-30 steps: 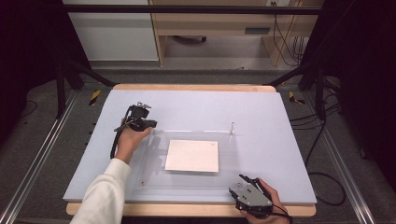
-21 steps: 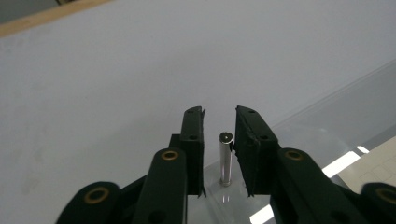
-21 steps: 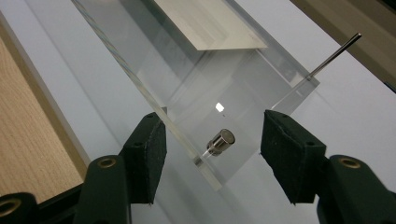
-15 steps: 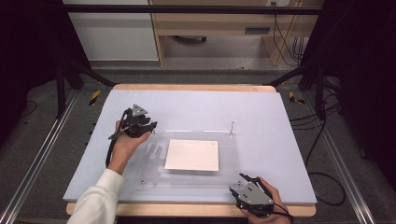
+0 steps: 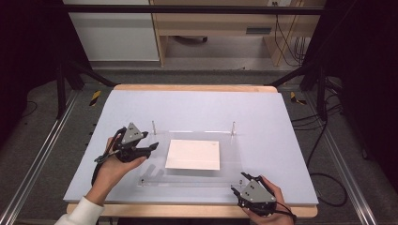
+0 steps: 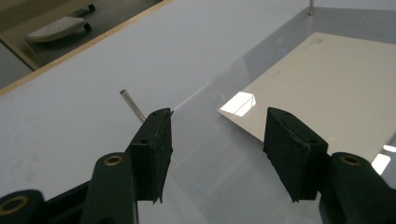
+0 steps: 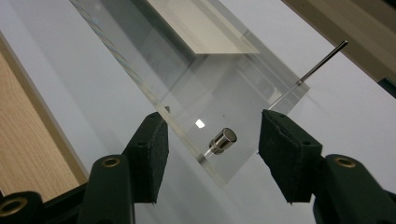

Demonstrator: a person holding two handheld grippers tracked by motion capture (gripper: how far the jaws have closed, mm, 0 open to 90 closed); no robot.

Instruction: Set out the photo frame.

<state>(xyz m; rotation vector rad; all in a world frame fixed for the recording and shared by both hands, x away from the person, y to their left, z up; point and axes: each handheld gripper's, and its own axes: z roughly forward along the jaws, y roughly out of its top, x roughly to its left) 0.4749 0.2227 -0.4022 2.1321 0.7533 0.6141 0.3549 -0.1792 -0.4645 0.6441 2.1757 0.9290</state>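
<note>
One clear plate lies flat near the middle of the table, on its pale blue-grey mat, with a white sheet under or on it; I cannot tell which. No writing on the sheet can be read. Thin metal pins stand upright at the plate's far corners, and a short metal stud sits at its near right corner. The left gripper hovers at the plate's left edge, jaws wide apart and holding nothing; in the left gripper view a pin rises just beyond its left jaw. The right gripper sits at the plate's near right corner, jaws also spread wide and empty, with the stud between them in the right gripper view but untouched. Wooden table edge shows near the person. Beyond the table stand dark frame legs, cables and a wooden bench.
</note>
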